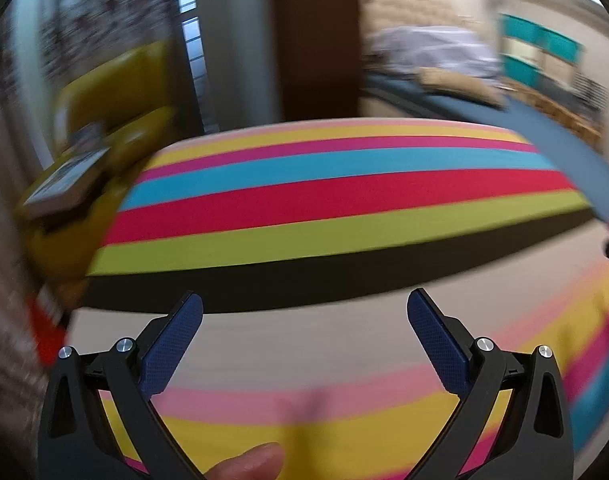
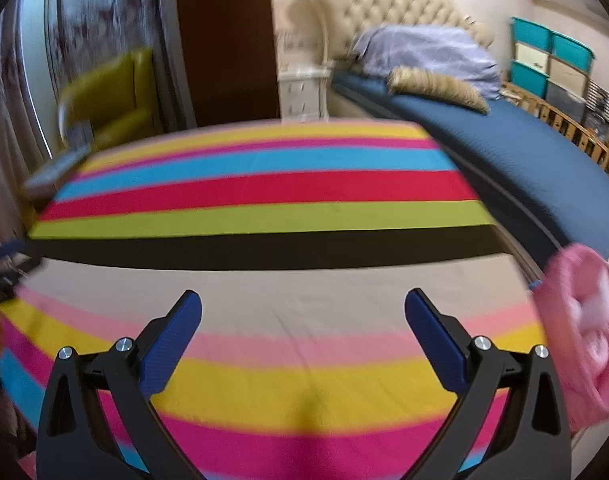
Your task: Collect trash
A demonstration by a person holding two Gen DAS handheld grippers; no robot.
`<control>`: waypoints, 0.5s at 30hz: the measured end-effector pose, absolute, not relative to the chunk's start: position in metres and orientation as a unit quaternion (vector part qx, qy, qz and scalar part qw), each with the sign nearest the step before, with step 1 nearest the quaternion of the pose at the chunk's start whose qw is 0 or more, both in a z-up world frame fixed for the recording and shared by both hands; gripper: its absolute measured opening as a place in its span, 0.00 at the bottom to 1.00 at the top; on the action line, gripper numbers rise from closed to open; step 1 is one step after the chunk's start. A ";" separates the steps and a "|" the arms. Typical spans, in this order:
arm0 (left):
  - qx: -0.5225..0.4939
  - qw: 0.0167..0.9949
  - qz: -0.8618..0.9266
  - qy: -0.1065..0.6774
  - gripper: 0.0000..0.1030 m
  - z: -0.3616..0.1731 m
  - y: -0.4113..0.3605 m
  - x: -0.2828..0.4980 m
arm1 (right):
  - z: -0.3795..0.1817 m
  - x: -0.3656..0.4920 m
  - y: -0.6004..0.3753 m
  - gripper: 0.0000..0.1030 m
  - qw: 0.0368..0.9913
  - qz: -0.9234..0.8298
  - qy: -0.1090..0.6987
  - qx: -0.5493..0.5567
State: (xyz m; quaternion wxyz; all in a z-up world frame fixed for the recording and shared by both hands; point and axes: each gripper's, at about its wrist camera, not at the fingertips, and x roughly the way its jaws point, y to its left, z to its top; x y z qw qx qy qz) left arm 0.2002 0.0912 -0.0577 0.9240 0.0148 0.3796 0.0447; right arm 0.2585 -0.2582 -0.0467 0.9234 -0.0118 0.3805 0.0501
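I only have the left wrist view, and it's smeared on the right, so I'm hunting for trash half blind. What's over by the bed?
Observer: A pink fuzzy item shows at the right wrist view's right edge, near the blue bed.
Operator: Is the right tool free?
Observer: Yes, the right tool is open, with nothing between its fingers.
Operator: Anything beside the headboard?
Observer: A white nightstand stands to its left.

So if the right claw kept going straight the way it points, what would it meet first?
Probably the striped mat: the open right claw aims at its beige and black bands. Nothing shows in between, though blur makes depth uncertain.
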 end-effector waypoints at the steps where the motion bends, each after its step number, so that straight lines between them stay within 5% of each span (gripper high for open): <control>1: 0.003 0.919 0.069 0.387 0.93 -0.062 0.115 0.205 | -0.050 0.268 -0.249 0.96 0.920 0.054 0.388 -0.017; 8: -0.049 0.908 0.121 0.398 0.93 -0.077 0.194 0.228 | -0.070 0.311 -0.216 0.96 0.906 0.064 0.418 -0.018; 15: -0.048 0.904 0.118 0.407 0.93 -0.082 0.192 0.238 | -0.091 0.334 -0.221 0.96 0.897 0.043 0.439 -0.023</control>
